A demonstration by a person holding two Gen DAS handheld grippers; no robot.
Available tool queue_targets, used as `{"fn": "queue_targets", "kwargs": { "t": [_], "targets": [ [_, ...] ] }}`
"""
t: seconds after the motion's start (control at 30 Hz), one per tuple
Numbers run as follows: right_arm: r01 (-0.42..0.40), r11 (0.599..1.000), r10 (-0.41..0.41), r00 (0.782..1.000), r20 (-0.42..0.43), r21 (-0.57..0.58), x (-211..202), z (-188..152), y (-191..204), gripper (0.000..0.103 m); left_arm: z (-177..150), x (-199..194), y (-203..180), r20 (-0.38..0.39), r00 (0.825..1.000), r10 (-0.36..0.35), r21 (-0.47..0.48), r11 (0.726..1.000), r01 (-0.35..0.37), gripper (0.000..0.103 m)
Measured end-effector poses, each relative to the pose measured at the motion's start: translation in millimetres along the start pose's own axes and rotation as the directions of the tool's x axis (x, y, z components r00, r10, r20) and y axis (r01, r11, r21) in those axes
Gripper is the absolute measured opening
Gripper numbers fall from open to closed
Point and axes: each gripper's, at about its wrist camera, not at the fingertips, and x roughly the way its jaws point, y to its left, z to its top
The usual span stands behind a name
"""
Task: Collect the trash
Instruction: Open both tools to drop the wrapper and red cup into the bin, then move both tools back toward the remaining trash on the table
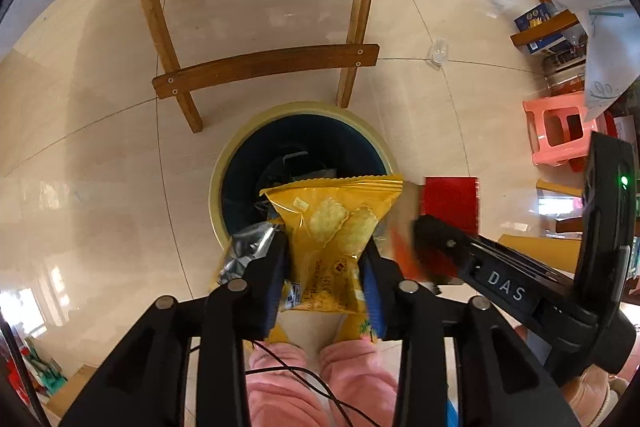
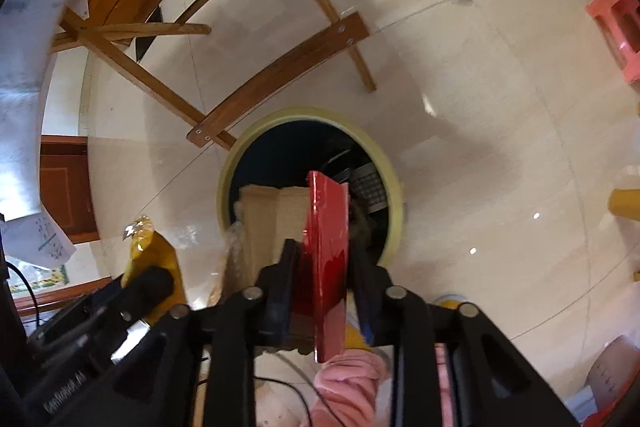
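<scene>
- Trash first: yellow snack bag (image 1: 332, 227) sits between my left hand-held gripper (image 1: 326, 263) fingers, lower centre, above the bin (image 1: 224, 163).
- Red packet (image 2: 326, 247) stands edge-on inside my right hand-held gripper (image 2: 324, 267); jaws look loosened.

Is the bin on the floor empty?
No: the bin already holds dark items and a piece of cardboard.
</scene>
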Motion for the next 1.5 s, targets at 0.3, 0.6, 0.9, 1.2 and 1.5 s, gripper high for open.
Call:
{"fn": "queue_targets", "kwargs": {
  "t": [0.3,0.6,0.9,1.2,1.5],
  "targets": [
    [0.014,0.998,-0.013,1.000,0.016,-0.063,7,4,24,0.054,7,3,28,0.021,0.999,0.042,-0.057,0.998,-0.041,0.078],
    [0.025,0.994,-0.023,1.000,0.015,-0.105,3,5,36,0.057,6,-12,36,0.046,0.997,0.056,-0.084,0.995,-0.052,0.078],
    [0.030,0.992,-0.027,0.999,0.028,-0.122,-18,-1,47,0.063,-1,-40,39,0.077,0.995,0.066,-0.092,0.994,-0.059,0.078],
    [0.040,0.983,-0.028,0.997,0.067,-0.177,-94,-18,80,0.063,-7,-121,37,0.145,0.988,0.046,-0.132,0.991,-0.027,0.078],
    [0.058,0.946,-0.013,0.990,0.140,-0.320,-202,-31,131,0.063,-19,-235,26,0.254,0.967,0.034,-0.156,0.988,0.006,0.078]
  ]
}}
